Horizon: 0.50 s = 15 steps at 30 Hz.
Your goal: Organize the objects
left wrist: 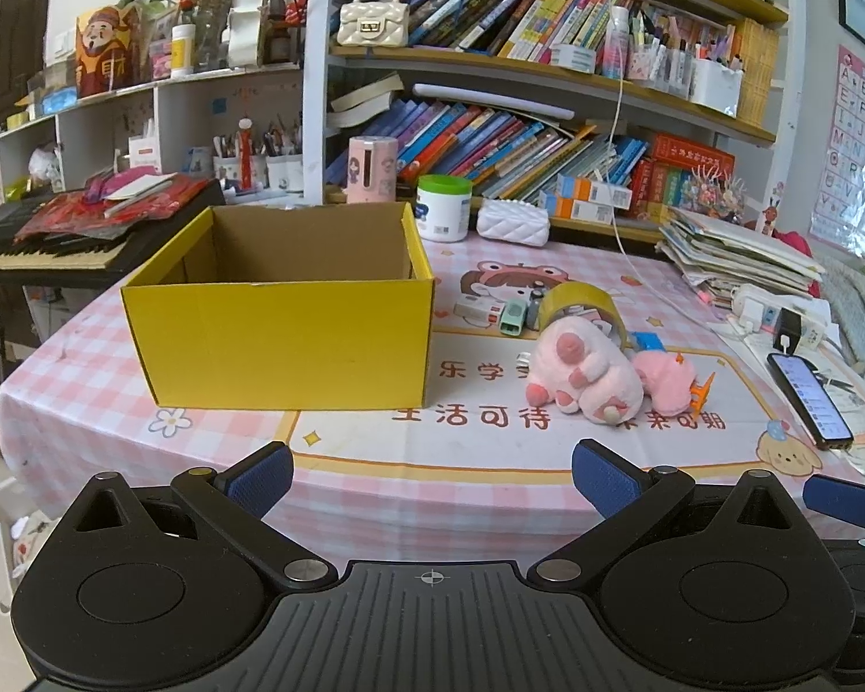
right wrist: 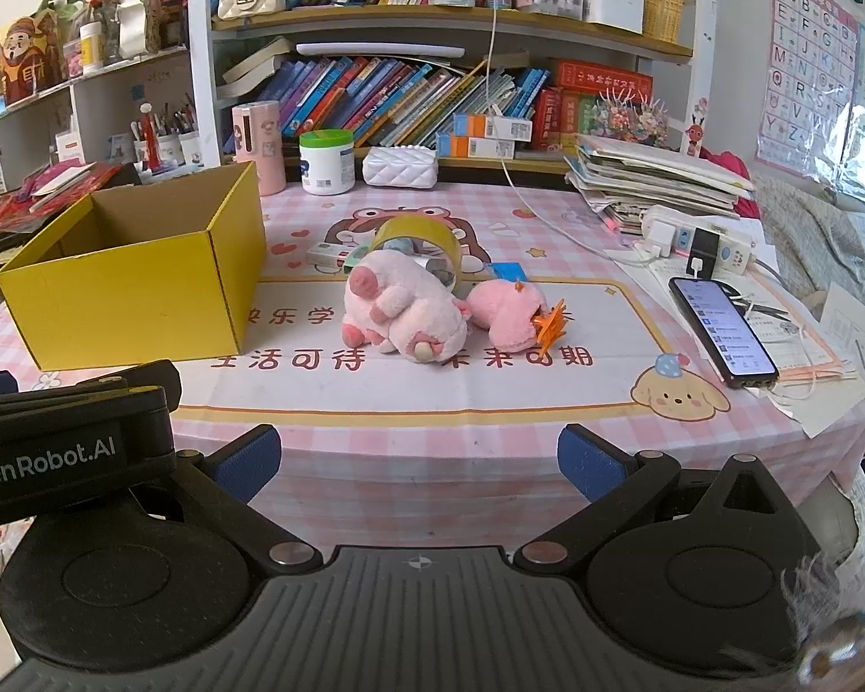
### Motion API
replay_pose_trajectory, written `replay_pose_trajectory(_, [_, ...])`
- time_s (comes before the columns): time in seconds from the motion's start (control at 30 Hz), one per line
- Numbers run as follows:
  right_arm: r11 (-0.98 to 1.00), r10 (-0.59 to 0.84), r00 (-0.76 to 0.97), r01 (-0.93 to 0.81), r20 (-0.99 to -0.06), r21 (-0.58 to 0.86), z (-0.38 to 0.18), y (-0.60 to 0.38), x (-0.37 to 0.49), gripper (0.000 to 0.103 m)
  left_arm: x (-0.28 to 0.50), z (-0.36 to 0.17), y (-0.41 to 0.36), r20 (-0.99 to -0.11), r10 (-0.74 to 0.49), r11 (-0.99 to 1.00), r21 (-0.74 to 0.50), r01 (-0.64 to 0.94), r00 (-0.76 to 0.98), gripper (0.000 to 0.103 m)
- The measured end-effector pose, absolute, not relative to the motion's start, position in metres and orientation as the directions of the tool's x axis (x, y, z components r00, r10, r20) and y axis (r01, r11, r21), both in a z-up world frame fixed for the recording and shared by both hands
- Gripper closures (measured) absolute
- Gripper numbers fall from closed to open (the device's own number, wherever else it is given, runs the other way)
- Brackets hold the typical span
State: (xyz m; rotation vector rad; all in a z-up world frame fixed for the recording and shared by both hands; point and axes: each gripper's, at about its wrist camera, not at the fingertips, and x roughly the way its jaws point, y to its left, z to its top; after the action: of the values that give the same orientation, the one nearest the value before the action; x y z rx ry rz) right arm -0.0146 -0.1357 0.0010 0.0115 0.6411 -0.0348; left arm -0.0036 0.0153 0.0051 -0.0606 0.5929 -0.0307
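An open yellow cardboard box (left wrist: pixel 282 340) (right wrist: pixel 138 282) stands empty on the pink checked table, left of centre. Right of it lie a large pink plush pig (left wrist: pixel 585 375) (right wrist: pixel 403 311), a smaller pink plush (left wrist: pixel 666 383) (right wrist: pixel 504 311) with an orange clip (right wrist: pixel 551 326), a yellow tape roll (left wrist: pixel 582 300) (right wrist: pixel 418 236) and small items (left wrist: pixel 493 311) behind. My left gripper (left wrist: pixel 432 481) is open and empty at the table's near edge. My right gripper (right wrist: pixel 418 464) is open and empty, also at the near edge.
A phone (right wrist: pixel 721 328) (left wrist: pixel 810 398) lies at the right, beside a power strip (right wrist: pixel 695 239) and stacked papers (right wrist: pixel 657 179). A white jar (right wrist: pixel 327 163), pink cup (right wrist: pixel 258 144) and white pouch (right wrist: pixel 399 166) stand at the back. A keyboard (left wrist: pixel 40 242) sits left.
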Motion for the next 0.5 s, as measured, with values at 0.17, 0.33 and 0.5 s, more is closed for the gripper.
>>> replay_pose_trajectory(0.17, [0.999,-0.028,0.801,0.035,-0.597,0.000,0.0011,-0.1358,-0.0144,0.000,-0.0024,0.0049,0.0141,-0.556,-0.045,0.998,-0.065,0.010,0.830,0.000])
replay_pose_trajectory(0.33, [1.000,-0.020,0.801,0.025,-0.599,-0.001,0.0003,-0.1354,-0.0096,0.000,0.0002,0.0053,0.0132,-0.558,-0.046,0.998,-0.069,0.009,0.829,0.000])
replay_pose_trajectory(0.5, [1.000,-0.020,0.800,0.022,-0.599,-0.004,-0.0006,-0.1375,-0.0069,0.000,0.0037,0.0045,0.0108,-0.560,-0.059,0.997,-0.070,0.024,0.826,0.000])
